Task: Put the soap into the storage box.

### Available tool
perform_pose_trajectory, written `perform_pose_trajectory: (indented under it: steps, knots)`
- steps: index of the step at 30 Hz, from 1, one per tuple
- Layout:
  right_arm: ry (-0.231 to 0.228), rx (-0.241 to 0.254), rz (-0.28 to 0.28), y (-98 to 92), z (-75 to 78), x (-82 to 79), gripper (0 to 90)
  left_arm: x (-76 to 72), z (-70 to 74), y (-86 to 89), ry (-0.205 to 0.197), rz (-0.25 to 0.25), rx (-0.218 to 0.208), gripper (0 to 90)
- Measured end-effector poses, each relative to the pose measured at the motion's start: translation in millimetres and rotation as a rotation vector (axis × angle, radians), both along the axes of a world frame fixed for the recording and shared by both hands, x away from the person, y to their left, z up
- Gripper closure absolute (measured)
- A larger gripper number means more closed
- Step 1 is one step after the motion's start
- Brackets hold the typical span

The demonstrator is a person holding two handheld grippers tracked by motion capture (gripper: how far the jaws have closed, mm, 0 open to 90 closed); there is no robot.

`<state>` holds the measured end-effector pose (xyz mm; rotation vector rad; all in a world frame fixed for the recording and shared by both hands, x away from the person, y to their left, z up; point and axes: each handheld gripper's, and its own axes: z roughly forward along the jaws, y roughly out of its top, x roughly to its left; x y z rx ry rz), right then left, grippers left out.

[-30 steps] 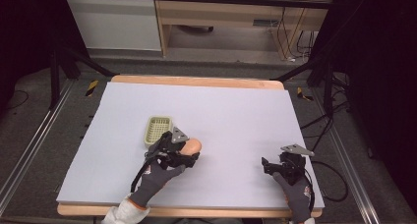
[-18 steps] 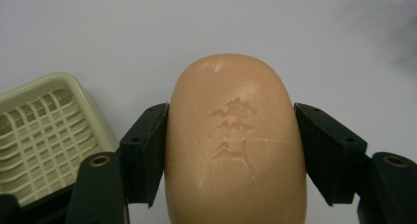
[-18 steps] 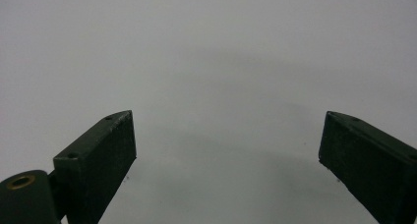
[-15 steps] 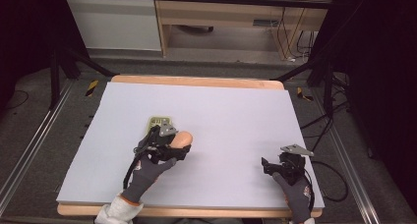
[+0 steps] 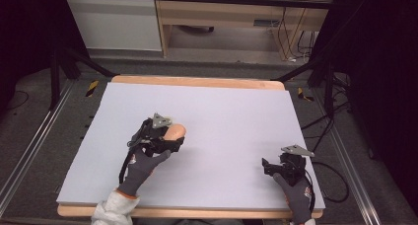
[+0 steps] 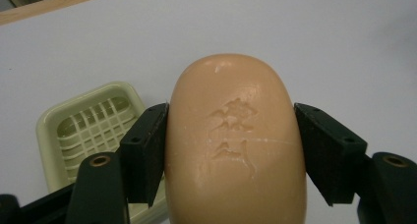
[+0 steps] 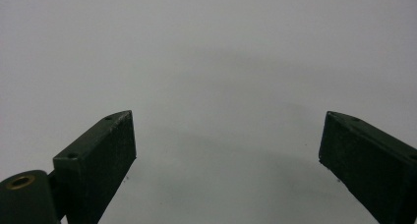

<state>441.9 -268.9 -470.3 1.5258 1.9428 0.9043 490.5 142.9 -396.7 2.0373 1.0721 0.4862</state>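
A peach soap bar with stamped characters sits clamped between the jaws of my left gripper. In the high view that left gripper is at the table's left middle, and the soap bar pokes out to its right. Just beyond and to the left of the soap lies a pale green slotted soap dish, partly under the left jaw. My right gripper rests low near the front right of the table, jaws wide apart with nothing between them.
The work surface is a pale lilac sheet on a wood-edged table. Black stands and cables flank both sides on the floor. A gloved hand holds each gripper.
My left gripper has carried the soap left and away from the person, over the green dish, which it now covers in the high view. The right gripper has not moved.
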Motion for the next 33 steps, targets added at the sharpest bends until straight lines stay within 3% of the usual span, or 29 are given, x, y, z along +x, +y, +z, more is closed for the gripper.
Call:
perform_pose_trajectory:
  steps: [19,33]
  knots:
    - [0.0,-0.002,0.001,0.1,-0.3,0.6,7.4,21.5,0.2,17.7,0.0,0.074,-0.006,31.8]
    - [0.001,-0.004,0.004,1.0,-0.7,0.8,7.4,41.9,-9.5,28.5,0.01,0.119,0.025,31.8]
